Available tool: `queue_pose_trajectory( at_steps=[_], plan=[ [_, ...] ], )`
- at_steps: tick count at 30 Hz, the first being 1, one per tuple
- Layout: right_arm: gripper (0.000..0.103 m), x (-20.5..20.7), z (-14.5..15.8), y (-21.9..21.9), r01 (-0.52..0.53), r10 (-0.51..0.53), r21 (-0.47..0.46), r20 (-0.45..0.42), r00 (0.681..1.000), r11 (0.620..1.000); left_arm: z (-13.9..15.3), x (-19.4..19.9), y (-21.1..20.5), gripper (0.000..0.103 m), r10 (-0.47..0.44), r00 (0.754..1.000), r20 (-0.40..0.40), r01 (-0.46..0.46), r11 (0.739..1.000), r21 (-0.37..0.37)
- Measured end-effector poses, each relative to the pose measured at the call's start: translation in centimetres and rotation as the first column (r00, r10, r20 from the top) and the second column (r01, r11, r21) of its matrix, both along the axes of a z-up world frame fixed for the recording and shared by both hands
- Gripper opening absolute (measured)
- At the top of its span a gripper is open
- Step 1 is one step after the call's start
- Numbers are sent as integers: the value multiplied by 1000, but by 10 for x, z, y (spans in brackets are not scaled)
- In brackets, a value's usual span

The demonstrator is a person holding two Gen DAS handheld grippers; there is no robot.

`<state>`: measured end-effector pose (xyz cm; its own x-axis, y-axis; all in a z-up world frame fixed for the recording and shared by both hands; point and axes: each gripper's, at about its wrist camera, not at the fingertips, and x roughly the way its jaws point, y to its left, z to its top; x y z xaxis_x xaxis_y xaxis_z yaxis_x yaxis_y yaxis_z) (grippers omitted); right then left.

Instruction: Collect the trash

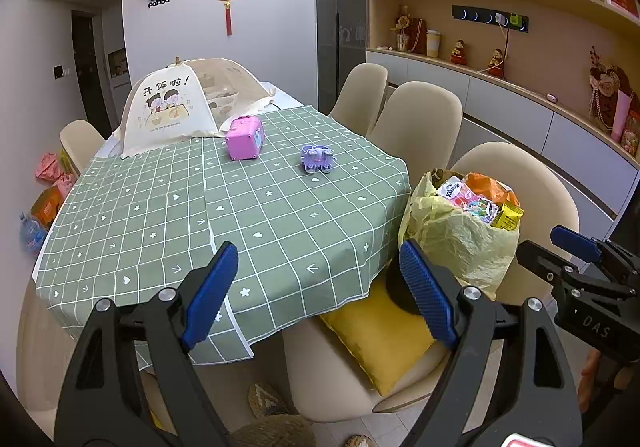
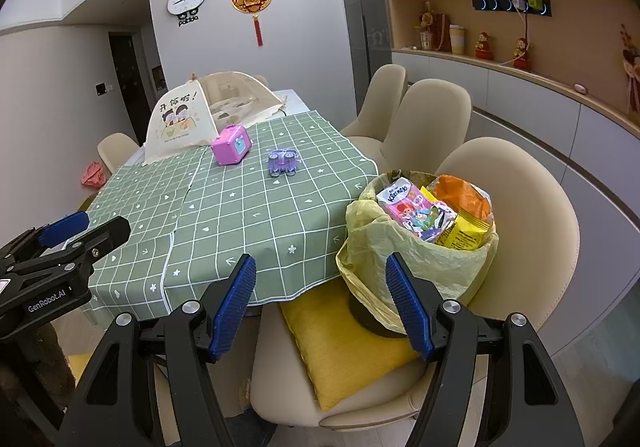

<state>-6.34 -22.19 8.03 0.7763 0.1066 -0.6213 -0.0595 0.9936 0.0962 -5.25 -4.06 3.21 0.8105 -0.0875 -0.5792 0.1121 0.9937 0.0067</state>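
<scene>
Dishes under cream mesh food cover [image 2: 236,95]: blurred, can't identify. Dark bin base beneath yellow plastic liner bag [image 2: 416,267]: mostly hidden by bag and blue-padded gripper finger [image 2: 408,307]. Orange and pink packets on floor [image 1: 52,187]: cut off behind green checked tablecloth [image 1: 224,215].

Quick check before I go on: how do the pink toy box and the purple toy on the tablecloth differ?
The pink toy box is a blocky cube with a blue panel on one face; the purple toy is lower and flatter, with small wheels. The box is the bulkier one and sits close to the food cover; the purple toy sits nearer the trash bag. Both rest on the green tablecloth, untouched, clear of both open grippers.
</scene>
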Motion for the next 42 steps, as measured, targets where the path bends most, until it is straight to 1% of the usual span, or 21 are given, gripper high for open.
queue_pose_trajectory(
  at_steps=[42],
  plan=[
    [64, -4, -3, -7, 12, -12, 10, -5, 1000, 1000, -2, 2, -5, 79, -26, 1000, 0, 26, 1000, 7]
  ],
)
